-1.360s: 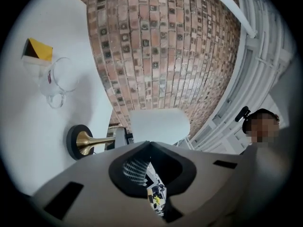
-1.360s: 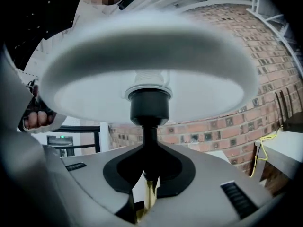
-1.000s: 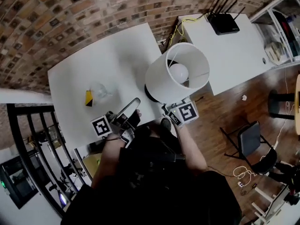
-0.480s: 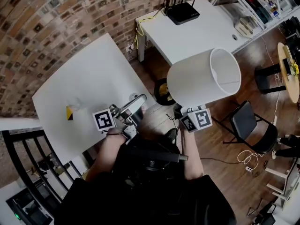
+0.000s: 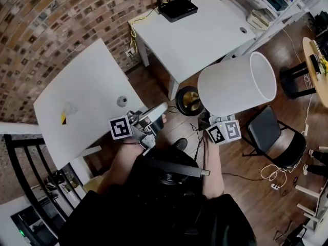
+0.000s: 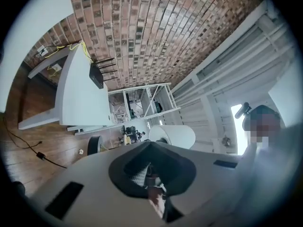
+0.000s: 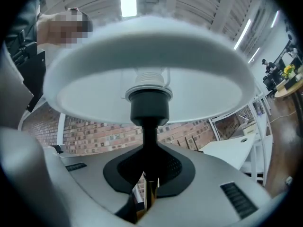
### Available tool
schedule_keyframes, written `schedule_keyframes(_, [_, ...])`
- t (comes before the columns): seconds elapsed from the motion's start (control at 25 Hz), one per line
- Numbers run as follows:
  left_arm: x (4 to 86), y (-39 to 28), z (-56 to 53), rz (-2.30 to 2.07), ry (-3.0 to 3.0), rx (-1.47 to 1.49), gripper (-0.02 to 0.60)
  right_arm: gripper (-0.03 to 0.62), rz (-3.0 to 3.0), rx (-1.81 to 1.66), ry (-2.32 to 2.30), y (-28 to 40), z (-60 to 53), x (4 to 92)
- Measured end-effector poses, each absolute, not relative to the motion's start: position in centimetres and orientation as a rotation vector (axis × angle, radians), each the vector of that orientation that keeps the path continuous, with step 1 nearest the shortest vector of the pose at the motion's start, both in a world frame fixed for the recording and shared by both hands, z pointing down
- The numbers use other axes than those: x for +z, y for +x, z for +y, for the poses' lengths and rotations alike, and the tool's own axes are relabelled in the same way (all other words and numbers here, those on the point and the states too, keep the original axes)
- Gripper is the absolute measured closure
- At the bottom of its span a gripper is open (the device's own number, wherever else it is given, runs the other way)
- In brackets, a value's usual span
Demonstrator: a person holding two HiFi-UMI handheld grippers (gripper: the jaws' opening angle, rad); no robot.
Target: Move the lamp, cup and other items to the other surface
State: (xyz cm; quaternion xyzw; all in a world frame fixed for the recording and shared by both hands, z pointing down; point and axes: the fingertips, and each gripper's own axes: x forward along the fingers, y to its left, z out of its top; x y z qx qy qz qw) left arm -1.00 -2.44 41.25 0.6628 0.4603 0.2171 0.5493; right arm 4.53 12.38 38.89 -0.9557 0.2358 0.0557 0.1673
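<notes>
The lamp hangs tilted over the wooden floor, between two white tables. Its white shade (image 5: 233,88) points right and its black and gold base (image 5: 188,99) points left. My right gripper (image 5: 206,122) is shut on the lamp's thin black stem (image 7: 148,141), under the shade (image 7: 147,65). My left gripper (image 5: 160,111) is just off the near-left table's (image 5: 87,81) corner. Its jaws (image 6: 150,186) stand nearly together on something small and pinkish that I cannot identify. A clear cup (image 5: 66,111) with a yellow bit stays on that table, beside a small round item (image 5: 122,101).
The farther white table (image 5: 205,35) carries a black router (image 5: 177,6) at its back, against the brick wall. A black chair (image 5: 271,135) and loose cables (image 5: 271,176) are on the floor to the right. A black railing (image 5: 31,173) runs at the lower left.
Both grippers have swung right, off the near-left table. The lamp has left that tabletop and now hangs tilted over the floor, closer to the farther table.
</notes>
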Motion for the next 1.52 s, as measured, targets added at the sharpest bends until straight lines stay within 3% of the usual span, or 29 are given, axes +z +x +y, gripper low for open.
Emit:
schedule_keyframes(0.6, [41.1,-1.8,11.8,1.226,1.529,0.647,0.58,0.526,0.362,0.215,-2.577,2.7,32.9,38.2])
schedule_keyframes(1.52, [41.8,14.5,16.8,1.348,1.29,0.718,0.58,0.526,0.259,0.291,-2.386,15.2,38.3,34.9])
